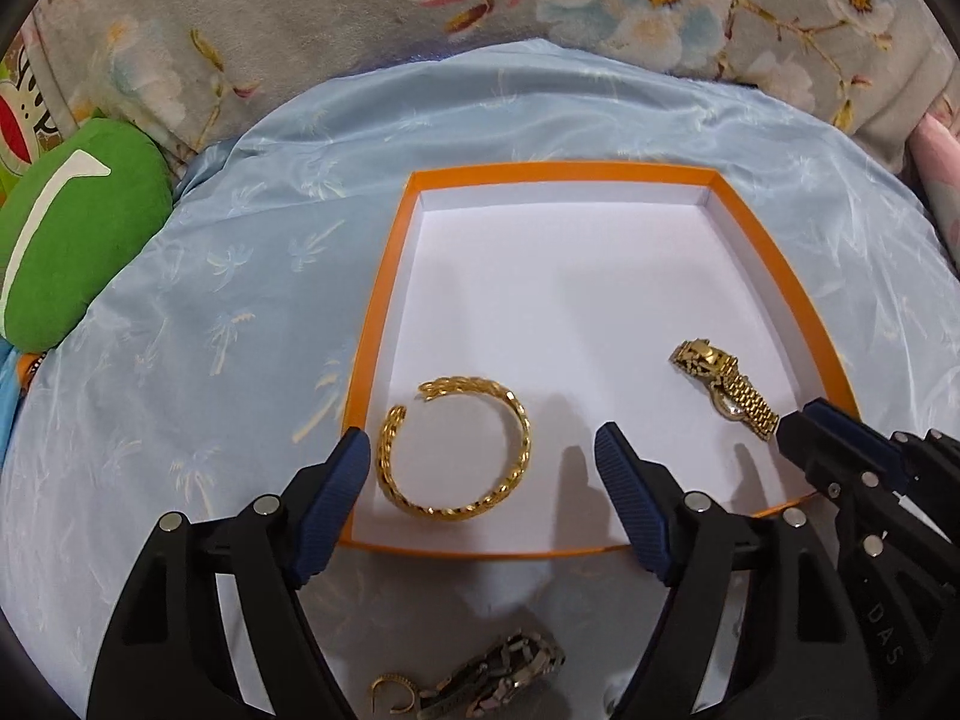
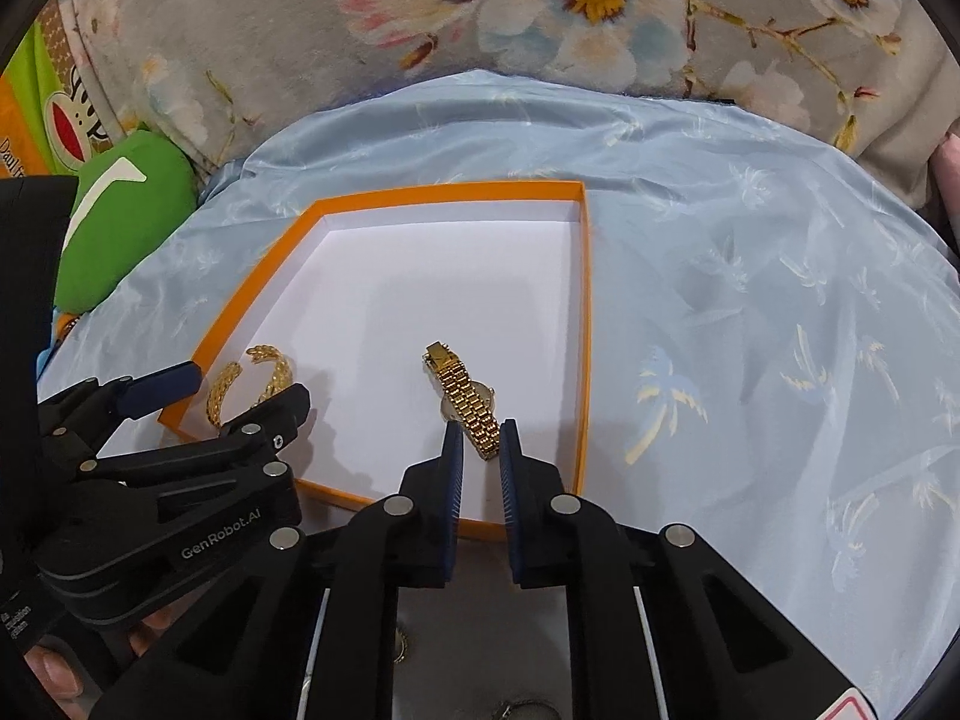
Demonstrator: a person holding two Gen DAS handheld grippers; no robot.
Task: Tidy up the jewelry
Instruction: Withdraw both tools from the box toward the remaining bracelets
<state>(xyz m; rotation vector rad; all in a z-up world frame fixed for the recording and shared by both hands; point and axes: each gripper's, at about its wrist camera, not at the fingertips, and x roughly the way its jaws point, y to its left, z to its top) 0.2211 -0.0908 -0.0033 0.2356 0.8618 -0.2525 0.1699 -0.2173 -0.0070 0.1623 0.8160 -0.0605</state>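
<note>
An orange box [image 1: 367,324] with a white floor lies on the blue cloth; it also shows in the right wrist view [image 2: 585,324]. A gold open bangle [image 1: 454,447] lies in its near left part, between the tips of my open, empty left gripper [image 1: 483,456]. A gold watch [image 1: 726,387] lies at the near right; in the right wrist view the watch [image 2: 468,399] has its near band end between the fingertips of my right gripper [image 2: 482,438]. Those jaws stand a narrow gap apart and whether they pinch the band is unclear. The bangle [image 2: 258,381] shows partly behind the left gripper [image 2: 240,387].
More jewelry, a dark metal watch band [image 1: 498,681] and a gold hoop [image 1: 393,693], lies on a white surface under my left gripper. A green plush [image 1: 78,228] sits left of the cloth. A floral blanket [image 1: 540,0] lies behind.
</note>
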